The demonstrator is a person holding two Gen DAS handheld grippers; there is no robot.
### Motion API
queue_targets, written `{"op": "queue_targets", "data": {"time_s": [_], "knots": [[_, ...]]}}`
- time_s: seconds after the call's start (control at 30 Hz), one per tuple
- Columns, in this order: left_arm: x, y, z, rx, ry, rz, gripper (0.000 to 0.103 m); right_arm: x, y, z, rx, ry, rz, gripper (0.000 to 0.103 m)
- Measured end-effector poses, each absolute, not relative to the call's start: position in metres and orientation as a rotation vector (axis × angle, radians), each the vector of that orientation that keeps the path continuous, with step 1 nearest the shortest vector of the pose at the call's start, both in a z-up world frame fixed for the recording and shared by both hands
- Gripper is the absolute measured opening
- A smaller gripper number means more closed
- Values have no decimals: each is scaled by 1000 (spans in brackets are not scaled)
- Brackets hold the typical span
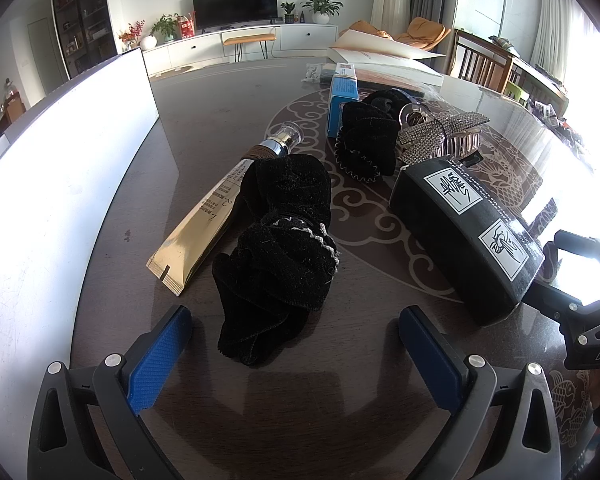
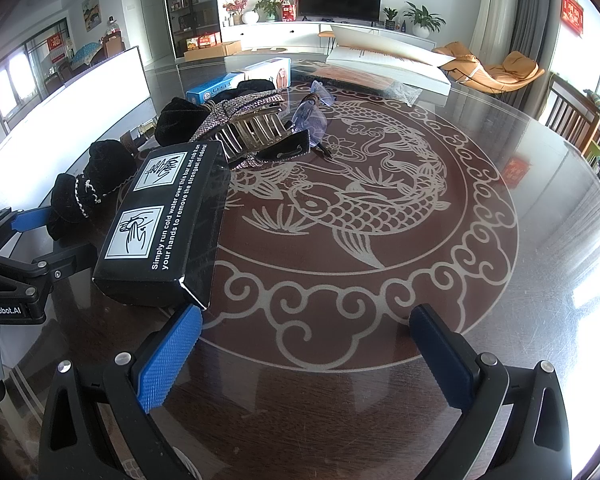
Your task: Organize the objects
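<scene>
A black velvet scrunchie [image 1: 276,256] lies on the dark table just ahead of my open, empty left gripper [image 1: 296,344]. A gold cream tube [image 1: 216,216] lies to its left, partly under it. A second black scrunchie [image 1: 364,140], a rhinestone hair claw [image 1: 440,136] and a black box [image 1: 468,232] lie further right. In the right wrist view my right gripper [image 2: 306,344] is open and empty, its left pad close to the black box [image 2: 168,220]. The hair claw [image 2: 244,124] and sunglasses [image 2: 312,116] lie behind the box.
A white bin wall [image 1: 60,168] stands along the left. A blue carton [image 1: 342,96] and a flat white box [image 2: 388,60] lie at the far side. The table bears a fish pattern [image 2: 360,204]. Chairs stand at the right edge.
</scene>
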State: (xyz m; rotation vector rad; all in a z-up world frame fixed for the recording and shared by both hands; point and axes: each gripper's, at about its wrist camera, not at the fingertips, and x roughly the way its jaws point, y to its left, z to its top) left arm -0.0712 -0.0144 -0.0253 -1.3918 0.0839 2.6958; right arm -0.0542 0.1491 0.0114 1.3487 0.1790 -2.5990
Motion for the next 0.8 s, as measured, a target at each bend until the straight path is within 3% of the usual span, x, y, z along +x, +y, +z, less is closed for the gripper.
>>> {"op": "queue_targets", "data": {"time_s": [0.8], "knots": [[-69, -15, -24, -1426, 89, 2675, 103, -54, 149, 11, 1348, 179, -2599, 103]]}}
